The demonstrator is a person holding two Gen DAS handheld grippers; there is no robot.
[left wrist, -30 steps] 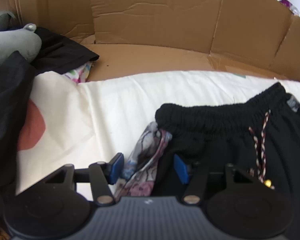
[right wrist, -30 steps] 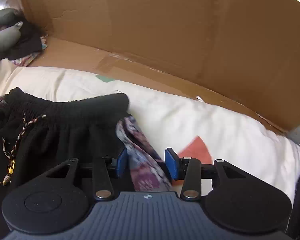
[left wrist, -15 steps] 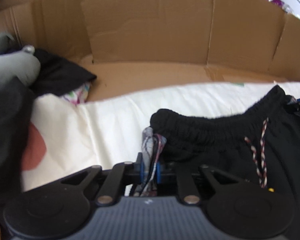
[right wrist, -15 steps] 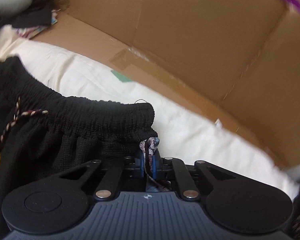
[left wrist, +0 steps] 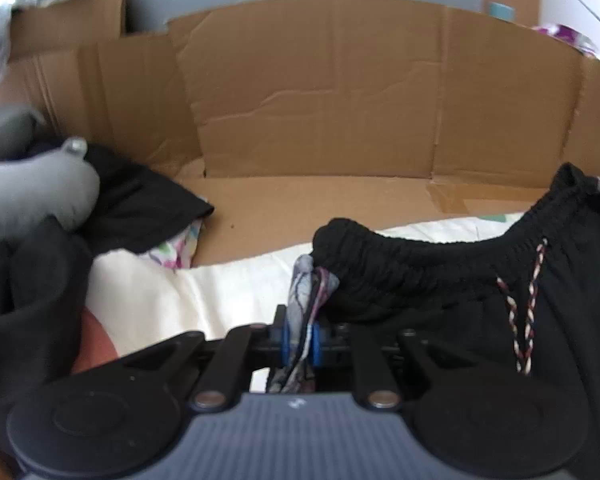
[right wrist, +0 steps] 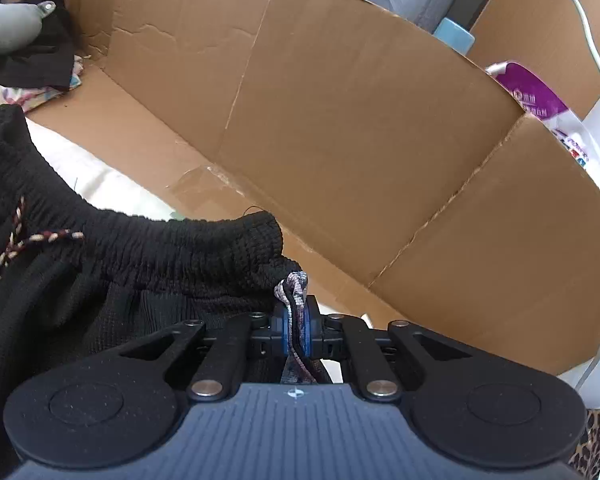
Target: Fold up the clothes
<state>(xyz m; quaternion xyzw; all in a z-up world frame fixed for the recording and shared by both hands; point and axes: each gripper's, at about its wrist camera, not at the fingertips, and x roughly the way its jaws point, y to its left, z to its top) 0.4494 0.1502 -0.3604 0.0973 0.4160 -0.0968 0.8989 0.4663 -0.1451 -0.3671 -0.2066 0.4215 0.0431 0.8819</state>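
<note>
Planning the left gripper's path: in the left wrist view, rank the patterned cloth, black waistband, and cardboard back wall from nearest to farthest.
1. patterned cloth, pinched in the left gripper.
2. black waistband, just ahead, right.
3. cardboard back wall, far behind.

Creased cardboard walls back a cream sheet.

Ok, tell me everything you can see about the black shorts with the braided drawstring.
The black shorts look like a soft knit with a ribbed, gathered elastic waistband. A braided drawstring in red, white and dark strands hangs over the front. The waistband is stretched between the left gripper and the right gripper, sagging in the middle. Each gripper is shut on a patterned cloth bunched at a waistband corner. The shorts are held above a cream sheet, in front of cardboard.
</note>
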